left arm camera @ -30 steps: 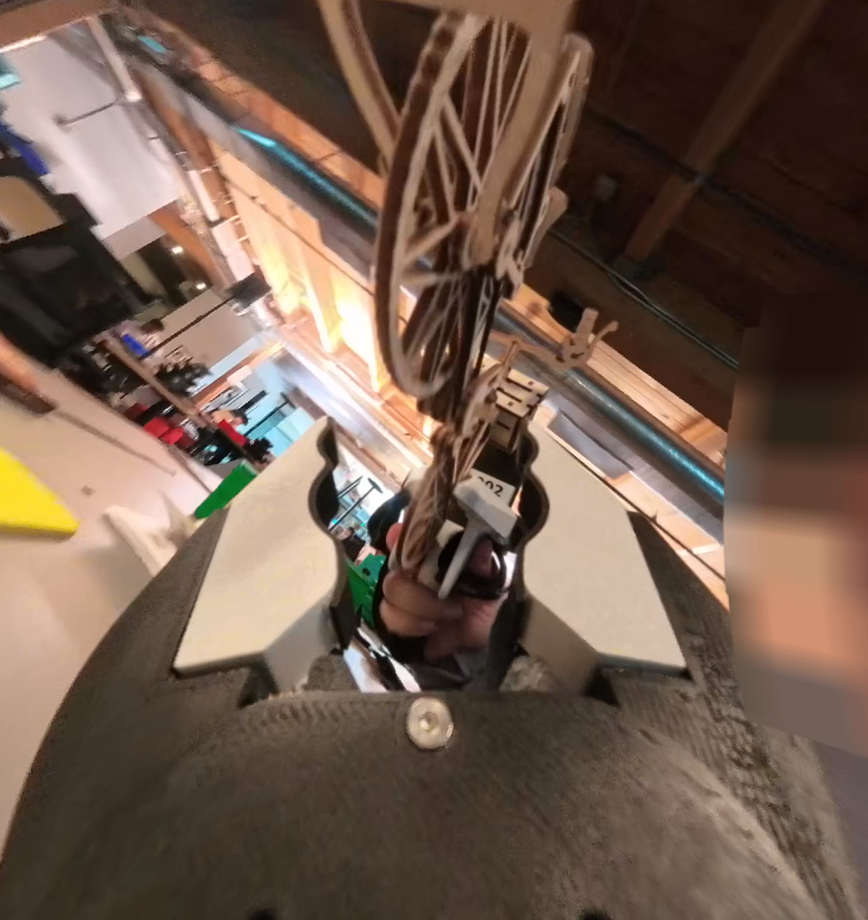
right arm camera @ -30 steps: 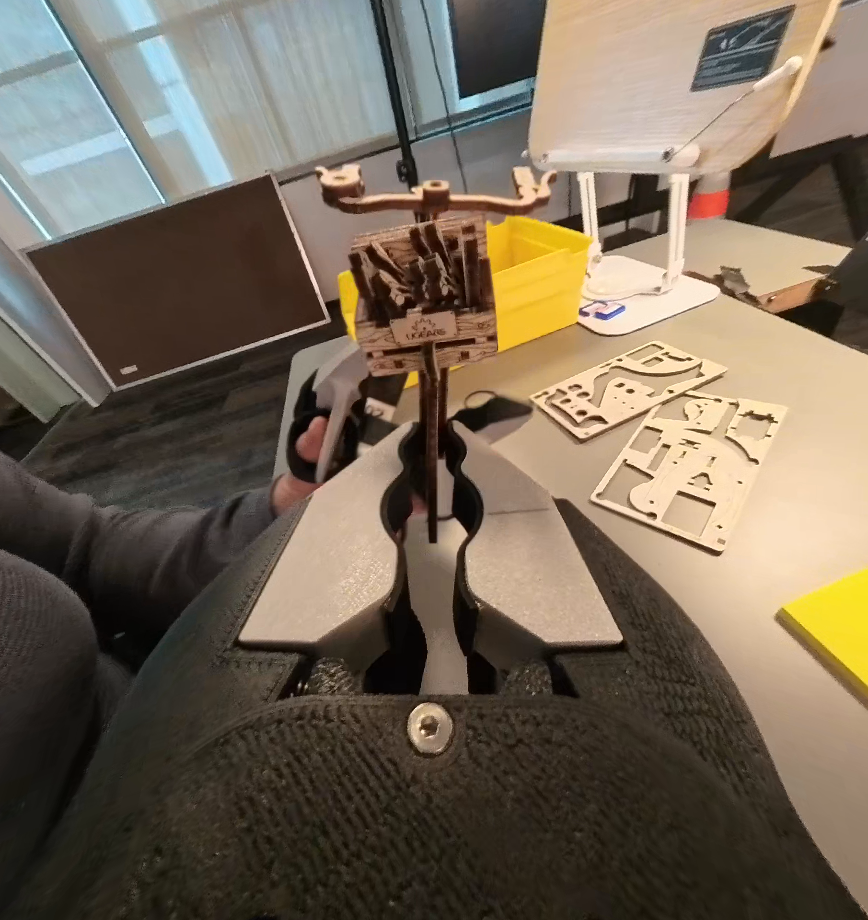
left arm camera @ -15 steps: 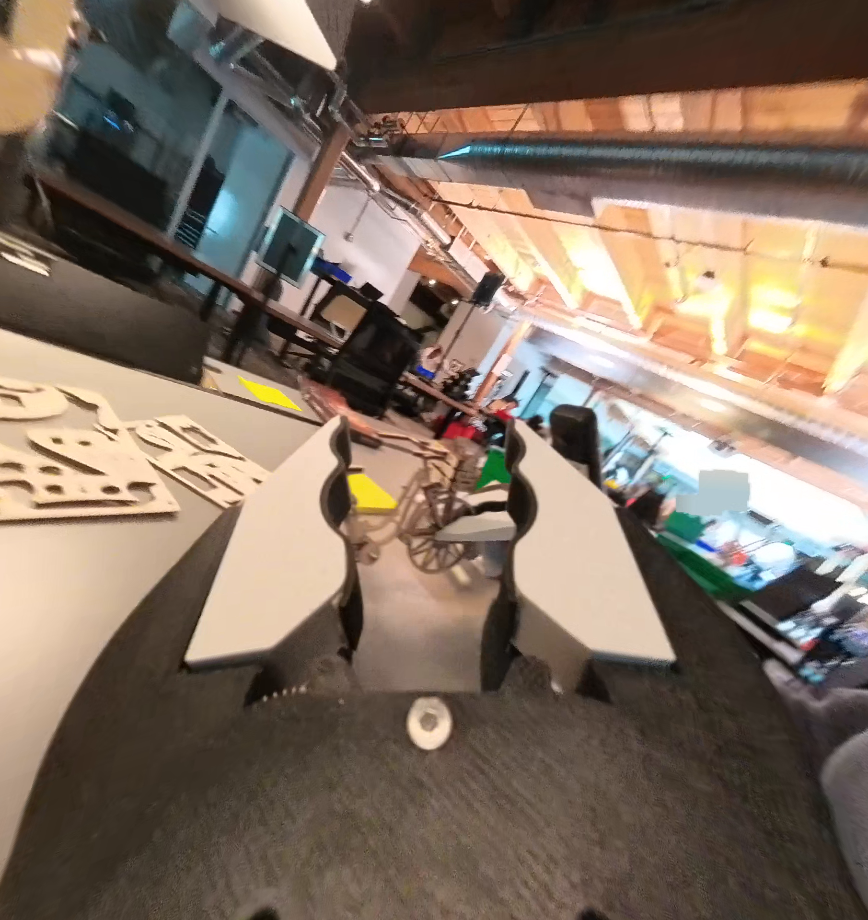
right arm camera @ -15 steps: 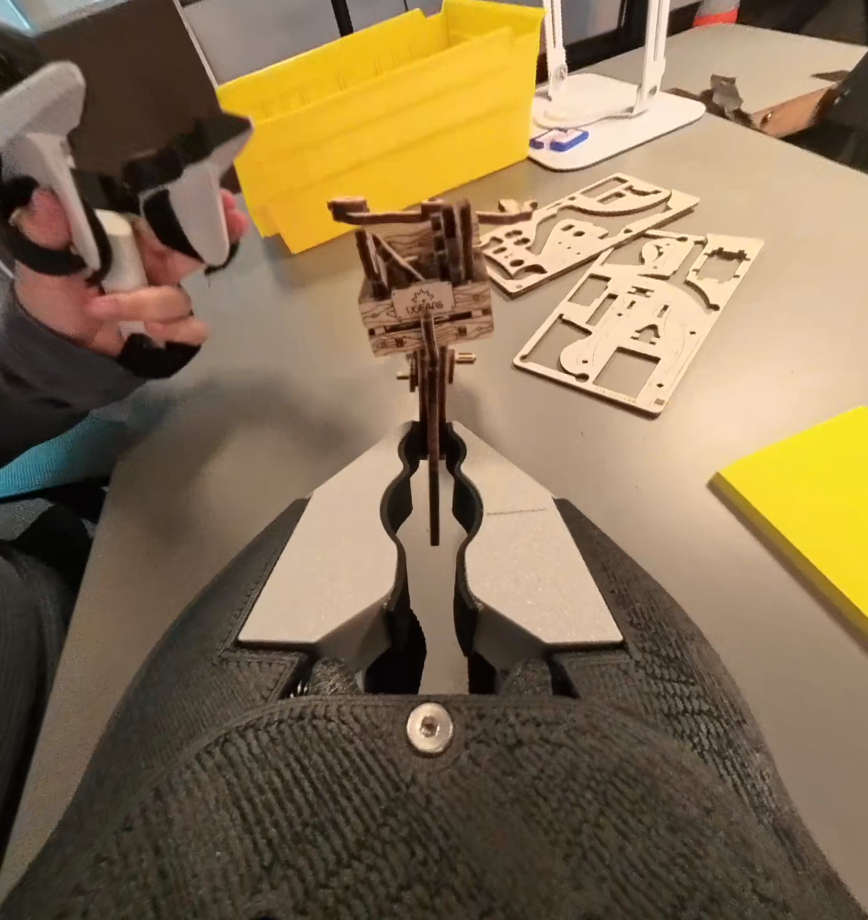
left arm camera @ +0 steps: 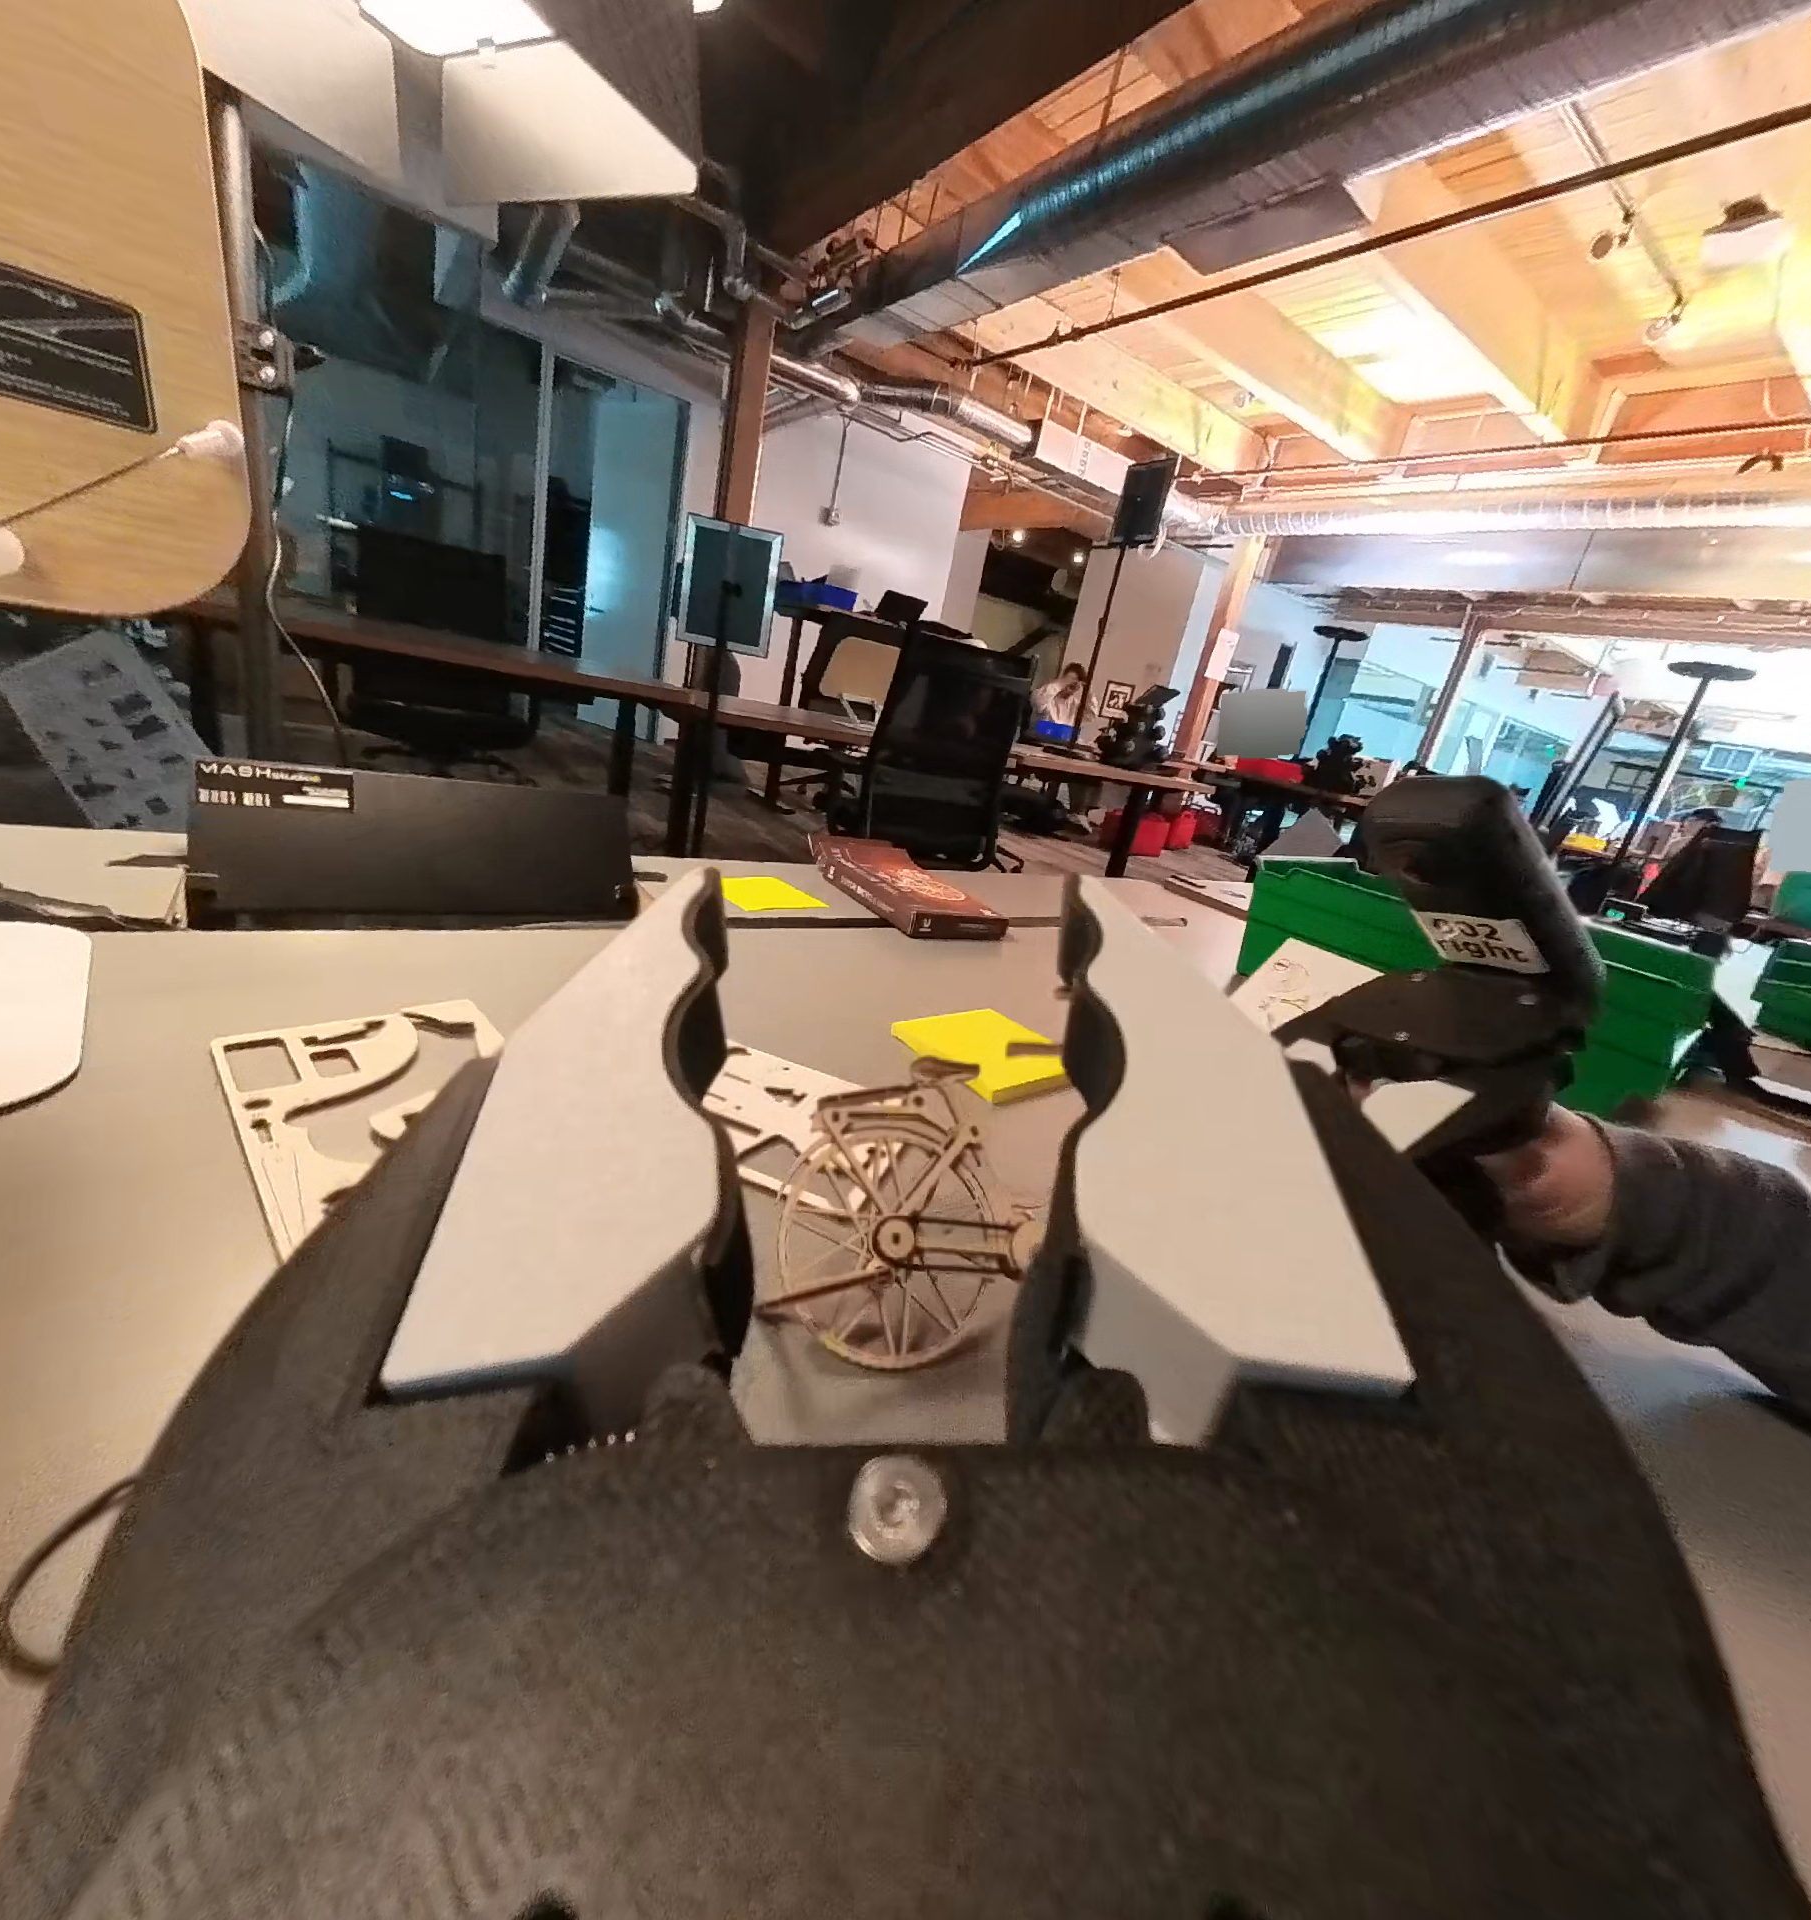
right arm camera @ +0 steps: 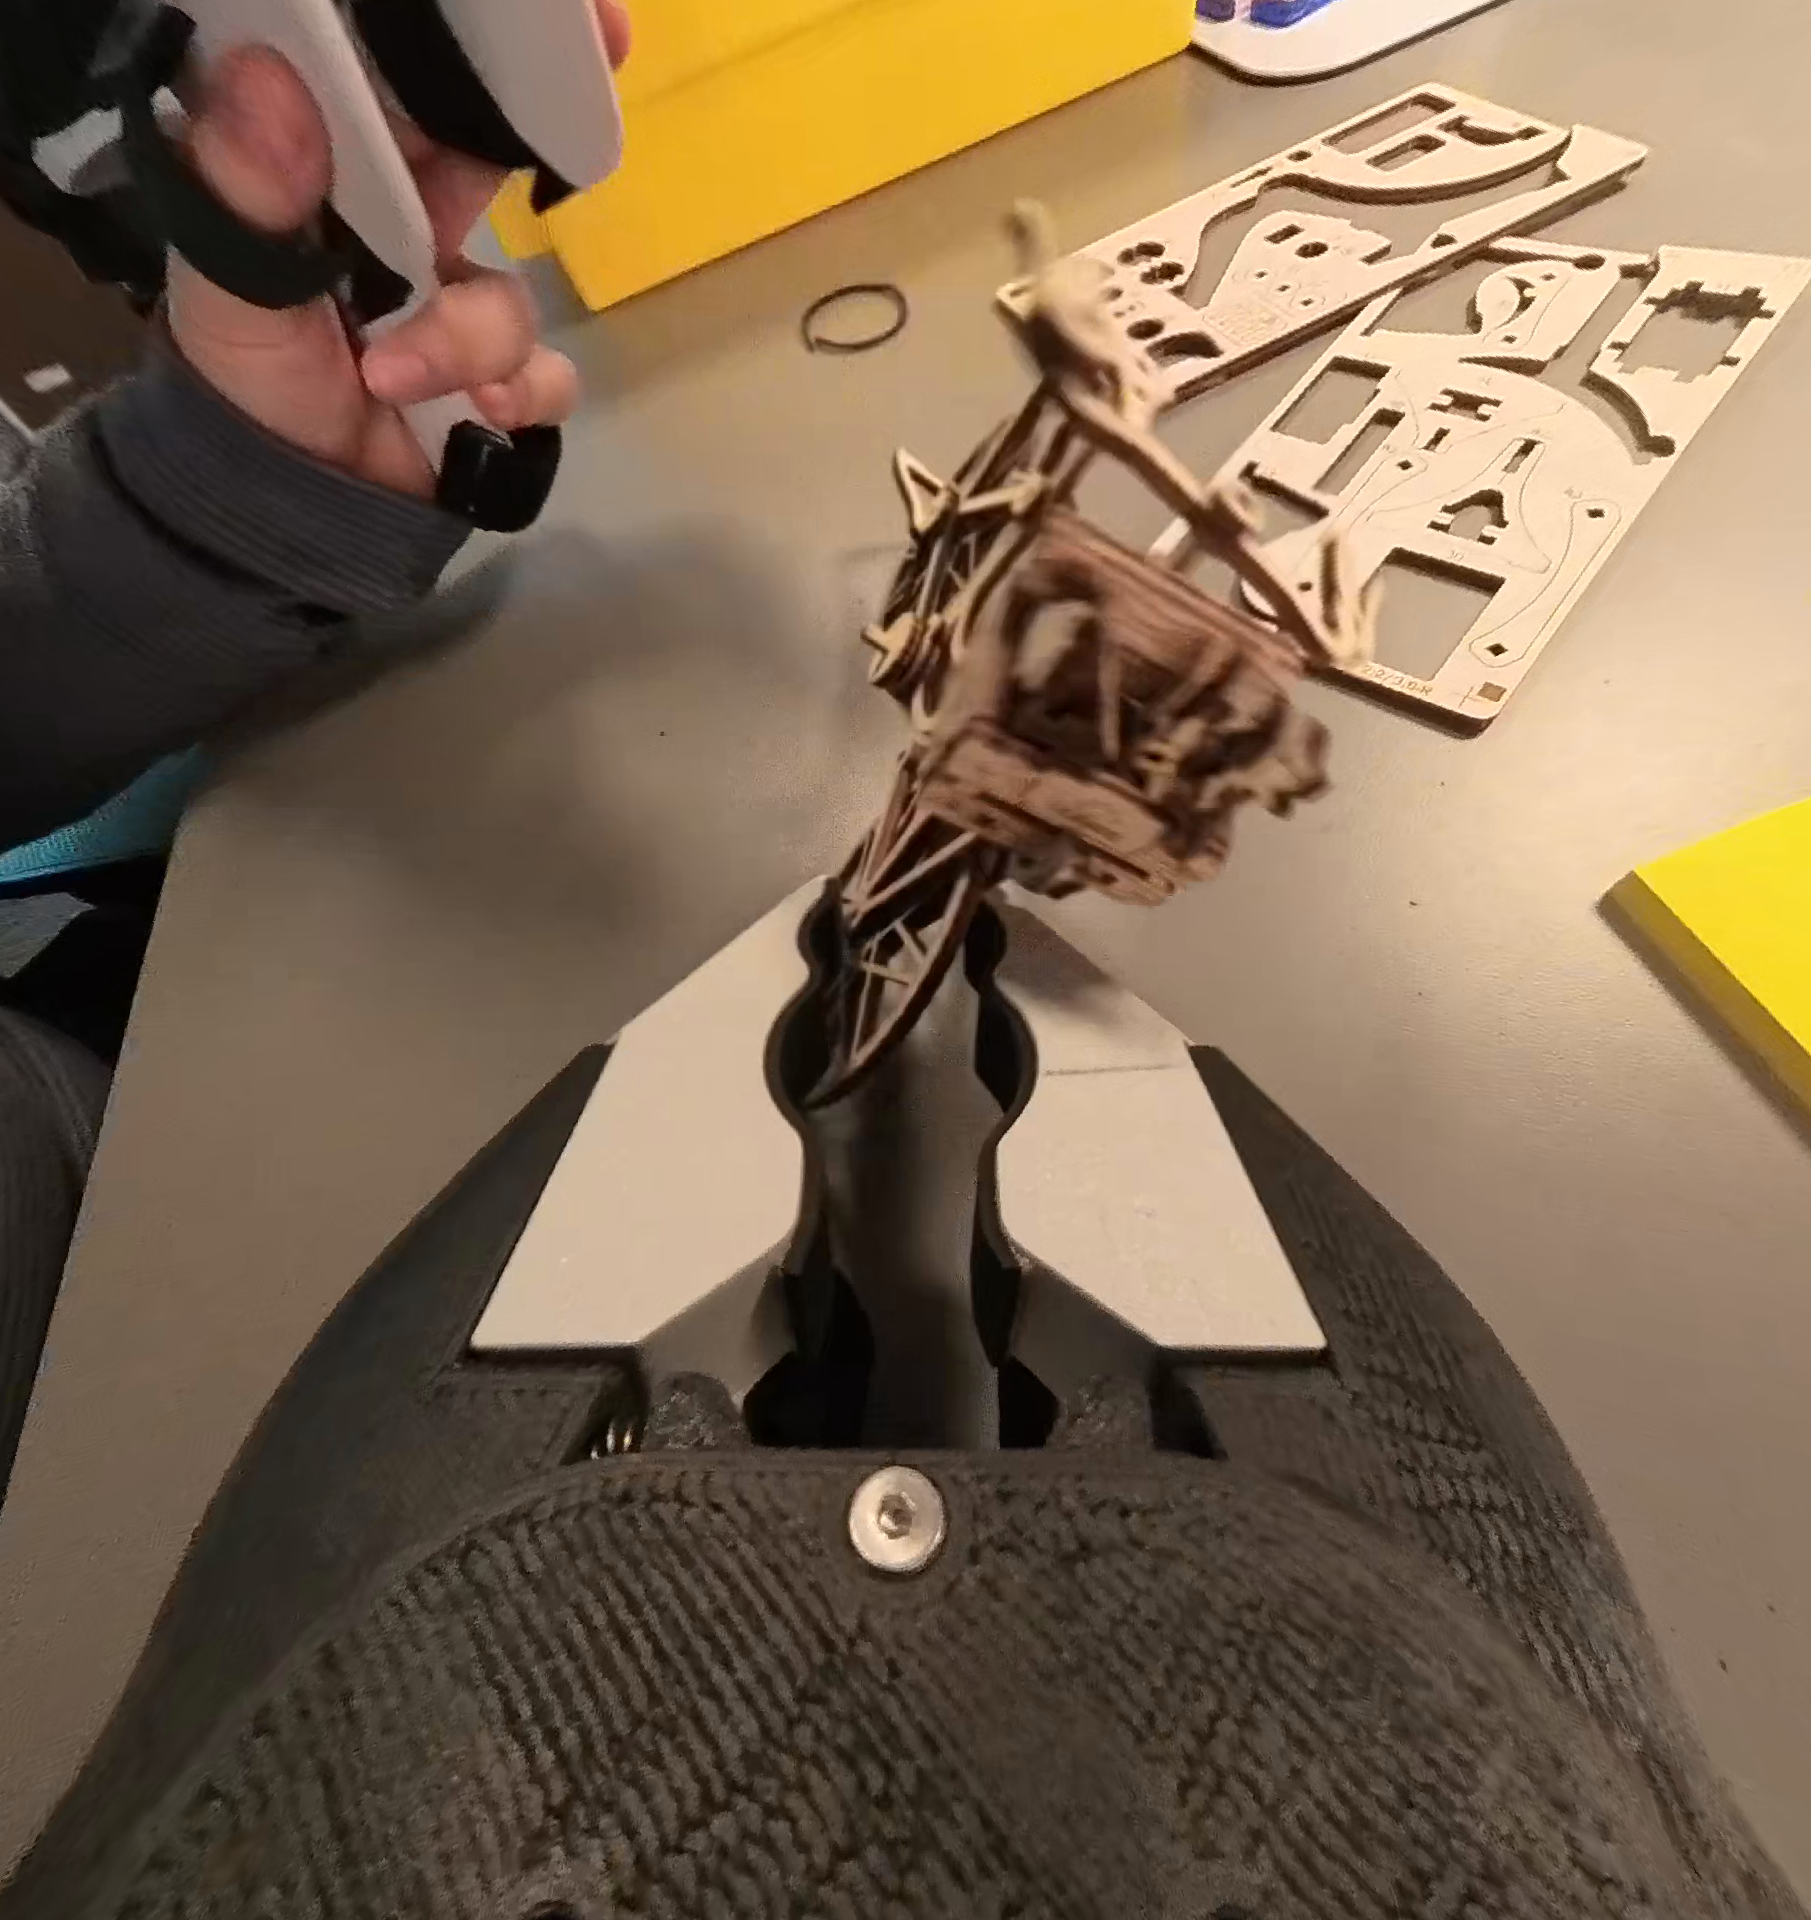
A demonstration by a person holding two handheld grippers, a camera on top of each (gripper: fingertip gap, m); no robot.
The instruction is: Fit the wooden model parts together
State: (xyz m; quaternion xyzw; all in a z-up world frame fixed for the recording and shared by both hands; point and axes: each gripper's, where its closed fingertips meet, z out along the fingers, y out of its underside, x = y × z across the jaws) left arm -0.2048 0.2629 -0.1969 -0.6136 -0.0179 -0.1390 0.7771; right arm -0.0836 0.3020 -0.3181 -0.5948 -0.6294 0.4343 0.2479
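The wooden bicycle model (right arm camera: 1067, 665) leans to the right over the grey table (right arm camera: 465, 883), blurred. Its front wheel sits loose between the jaws of my right gripper (right arm camera: 906, 925), which stand apart. In the left wrist view the model's rear wheel (left arm camera: 885, 1236) shows between the wide-open, empty fingers of my left gripper (left arm camera: 890, 914), and its front end is hidden behind the right finger. My left gripper also shows at the top left of the right wrist view (right arm camera: 485, 135), held in a hand. The right gripper's body (left arm camera: 1452, 997) is at the right.
Two punched-out wooden sheets (right arm camera: 1400, 436) lie behind the model. A yellow pad (right arm camera: 1763, 935) is at the right, a yellow bin (right arm camera: 828, 104) and a black ring (right arm camera: 854, 317) behind. Green bins (left arm camera: 1400, 935) and a brown box (left arm camera: 911, 894) stand farther off. One gripper's finger ends stand about 20 cm off the other's.
My left gripper let go of the model, swung away and now faces it, open. My right gripper lowered the model to the table, its jaws widened, and the model has tipped right.
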